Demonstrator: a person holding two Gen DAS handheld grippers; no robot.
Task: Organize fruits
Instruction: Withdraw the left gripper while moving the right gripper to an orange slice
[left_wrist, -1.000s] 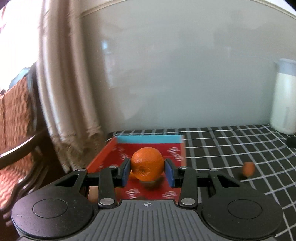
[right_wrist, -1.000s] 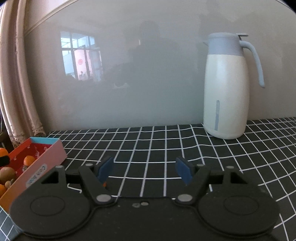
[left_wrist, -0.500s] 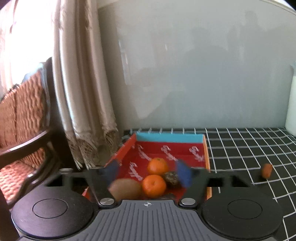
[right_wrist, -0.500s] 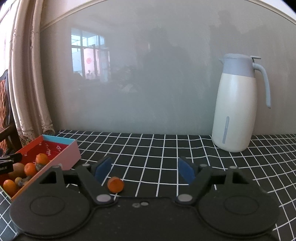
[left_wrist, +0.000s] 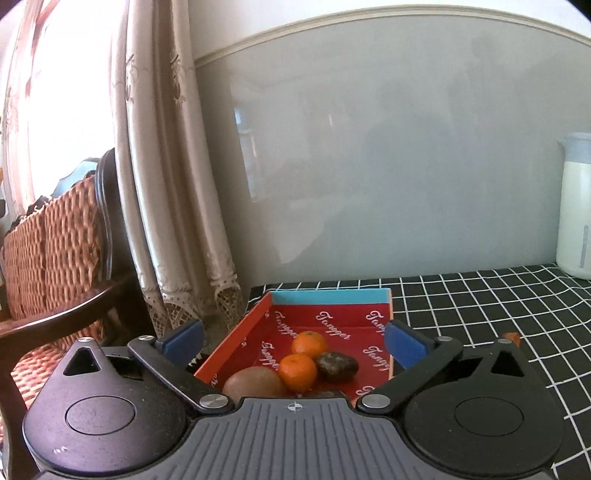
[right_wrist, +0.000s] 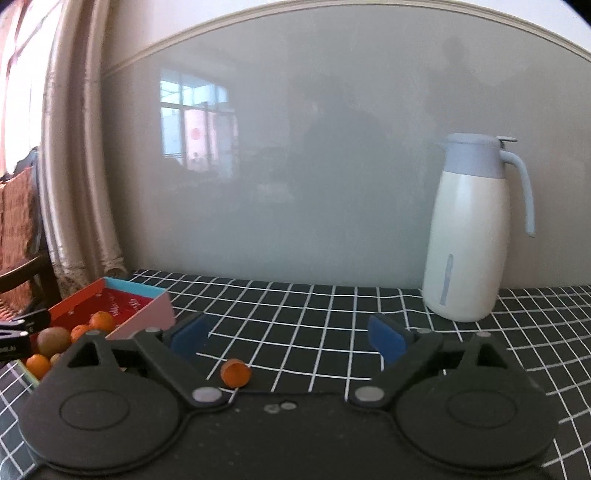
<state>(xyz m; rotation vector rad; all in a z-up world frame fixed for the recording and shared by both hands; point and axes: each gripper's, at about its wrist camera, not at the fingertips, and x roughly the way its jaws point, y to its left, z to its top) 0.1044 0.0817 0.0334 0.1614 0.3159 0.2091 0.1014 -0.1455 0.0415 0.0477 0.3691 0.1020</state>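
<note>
Two wrist views of a fruit-sorting task. We see the left tool (left_wrist: 293, 341) poised over the red box (left_wrist: 258, 317), its blue pads spreading wide with nothing gripped between them; beyond the gap lie two mandarins (left_wrist: 297, 372), a kiwi (left_wrist: 253, 384) and a dark, wrinkled fruit (left_wrist: 338, 365), all resting on the box floor and crowded together. The right tool (right_wrist: 286, 338) is likewise parting, its pads bare, above the checked surface (right_wrist: 314, 314). The fruit left outside the box is a small orange piece (right_wrist: 235, 372) lying on the cloth just ahead of that tool, toward its left pad and well apart from the white jug (right_wrist: 469, 229). We judge this piece to be light and fairly firm, with a smooth skin and a rounded body that may roll or squirt sideways if pinched off-centre; its kind is too small to tell. We would take it across its widest part, pads level on both sides, with gentle closure only, since soft fruit bruises and the loose cloth could drag beneath it.
</note>
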